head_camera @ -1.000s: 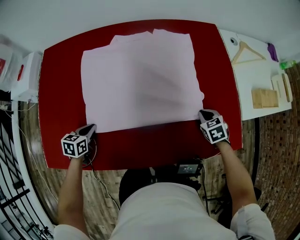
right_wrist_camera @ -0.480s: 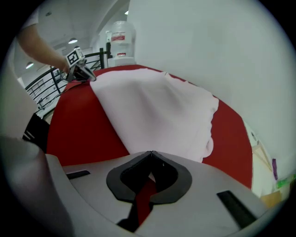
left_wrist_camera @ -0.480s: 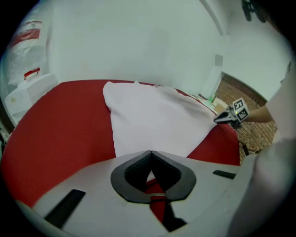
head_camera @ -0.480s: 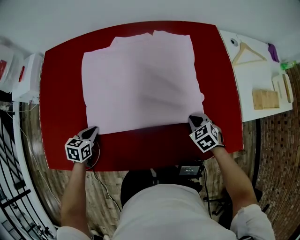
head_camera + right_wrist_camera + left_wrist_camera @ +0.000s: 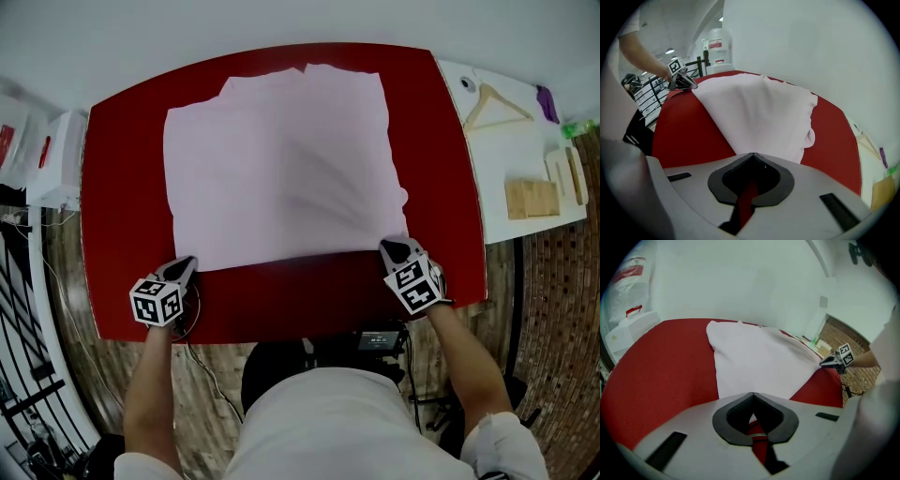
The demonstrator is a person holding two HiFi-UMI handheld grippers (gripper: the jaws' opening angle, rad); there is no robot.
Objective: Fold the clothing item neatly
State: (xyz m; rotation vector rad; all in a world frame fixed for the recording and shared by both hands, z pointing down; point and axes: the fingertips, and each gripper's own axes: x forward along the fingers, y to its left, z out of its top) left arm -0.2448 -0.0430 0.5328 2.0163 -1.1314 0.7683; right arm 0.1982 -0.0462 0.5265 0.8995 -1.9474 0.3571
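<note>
A pale pink garment (image 5: pixel 281 159) lies spread flat on the red table (image 5: pixel 122 187). My left gripper (image 5: pixel 186 264) is at the garment's near left corner, jaws shut with the hem pinched at their tips. My right gripper (image 5: pixel 389 247) is shut on the near right corner, and creases fan out across the cloth from it. In the left gripper view the cloth (image 5: pixel 754 357) runs up to the closed jaw tips (image 5: pixel 753 393), and the right gripper (image 5: pixel 829 363) shows at the far corner. The right gripper view shows the cloth (image 5: pixel 754 112) meeting its jaws (image 5: pixel 753 154).
A white side table (image 5: pixel 511 150) at the right carries a wooden hanger (image 5: pixel 494 103) and flat wooden pieces (image 5: pixel 530 197). A white box (image 5: pixel 56 155) stands left of the table. Cables and a small device (image 5: pixel 377 337) hang below the near edge.
My right gripper has slid left along the near edge, drawing the garment's right corner inward with it, and creases have formed there. The left gripper has stayed nearly still.
</note>
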